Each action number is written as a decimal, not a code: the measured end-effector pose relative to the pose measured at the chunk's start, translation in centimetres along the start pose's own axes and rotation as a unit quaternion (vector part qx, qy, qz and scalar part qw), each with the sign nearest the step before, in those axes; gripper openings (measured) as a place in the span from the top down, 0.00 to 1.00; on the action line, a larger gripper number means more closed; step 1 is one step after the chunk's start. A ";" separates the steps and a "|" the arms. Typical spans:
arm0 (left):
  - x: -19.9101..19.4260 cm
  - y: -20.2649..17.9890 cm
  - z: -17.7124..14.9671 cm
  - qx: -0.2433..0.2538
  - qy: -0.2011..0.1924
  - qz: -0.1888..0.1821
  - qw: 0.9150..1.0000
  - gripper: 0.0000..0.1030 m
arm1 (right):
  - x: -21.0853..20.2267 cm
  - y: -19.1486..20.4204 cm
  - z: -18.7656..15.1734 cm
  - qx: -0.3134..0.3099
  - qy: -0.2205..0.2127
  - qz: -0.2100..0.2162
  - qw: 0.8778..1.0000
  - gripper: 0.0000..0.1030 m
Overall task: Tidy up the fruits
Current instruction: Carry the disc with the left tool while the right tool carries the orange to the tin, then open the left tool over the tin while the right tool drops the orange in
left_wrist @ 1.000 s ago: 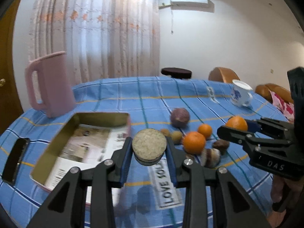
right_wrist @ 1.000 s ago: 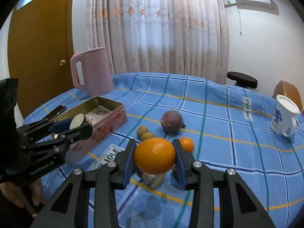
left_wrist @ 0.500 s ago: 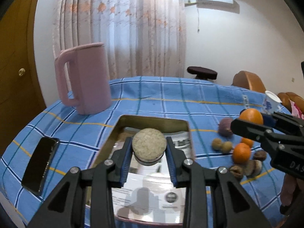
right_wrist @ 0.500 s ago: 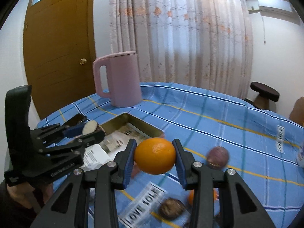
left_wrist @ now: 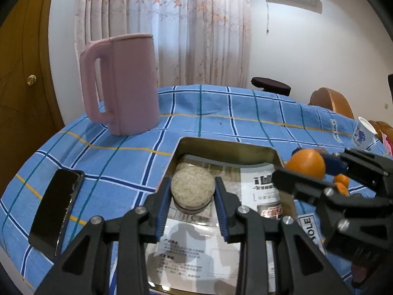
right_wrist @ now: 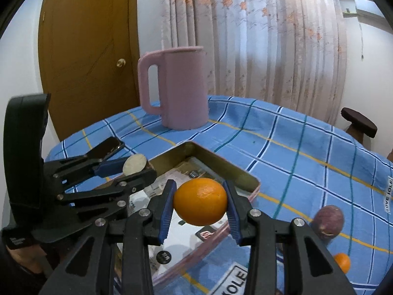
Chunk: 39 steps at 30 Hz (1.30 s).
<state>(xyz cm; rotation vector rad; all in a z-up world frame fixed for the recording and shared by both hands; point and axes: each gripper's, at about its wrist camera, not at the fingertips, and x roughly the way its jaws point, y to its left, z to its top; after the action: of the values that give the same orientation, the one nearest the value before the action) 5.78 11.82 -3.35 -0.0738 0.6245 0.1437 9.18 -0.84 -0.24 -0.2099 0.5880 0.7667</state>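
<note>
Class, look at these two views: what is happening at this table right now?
A person holds a gripper in each hand. The left gripper is shut on a pale round cut fruit, the right gripper on an orange. Both hang over the open metal tin on the blue checked tablecloth; more fruit lies beside it.

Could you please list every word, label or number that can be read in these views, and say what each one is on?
"LOVE SOLE", read sideways: white tag on the blue checked tablecloth.
"OLE", beginning hidden by the right gripper: another white tag near the tin.
Print on the papers inside the tin: too small to read.
Lettering on the left gripper body: blurred.
</note>
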 end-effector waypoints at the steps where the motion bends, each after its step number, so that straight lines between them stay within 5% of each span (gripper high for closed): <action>1: 0.1 0.1 -0.1 -0.001 0.002 0.001 1.000 0.66 | 0.2 0.1 -0.1 -0.001 0.002 0.001 1.000 0.60; 22: 0.1 1.1 -1.6 -0.005 0.027 0.005 1.000 0.60 | 2.3 2.2 -2.2 -0.038 0.042 0.001 0.998 0.54; 25: -0.8 1.6 -1.4 -0.016 0.018 -0.006 1.000 0.49 | 1.4 1.8 -1.9 -0.033 0.027 -0.012 0.999 0.40; 27: -1.8 1.8 -1.1 -0.020 0.003 0.008 1.000 0.21 | 0.4 1.4 -1.9 -0.023 0.015 -0.003 1.000 0.37; 30: -3.9 1.6 -0.9 -0.022 -0.033 0.005 0.999 0.03 | -1.2 1.0 -2.5 -0.029 0.007 -0.016 0.999 0.37; 39: -5.4 -4.9 -1.0 0.028 -0.046 -0.049 0.997 0.03 | -8.3 -5.0 -6.2 0.002 -0.004 -0.112 0.994 0.37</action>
<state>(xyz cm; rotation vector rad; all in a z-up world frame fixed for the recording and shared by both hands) 1.65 6.31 -0.88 -0.0427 0.5316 0.0337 5.31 -11.66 -0.76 -0.2648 0.5478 0.5484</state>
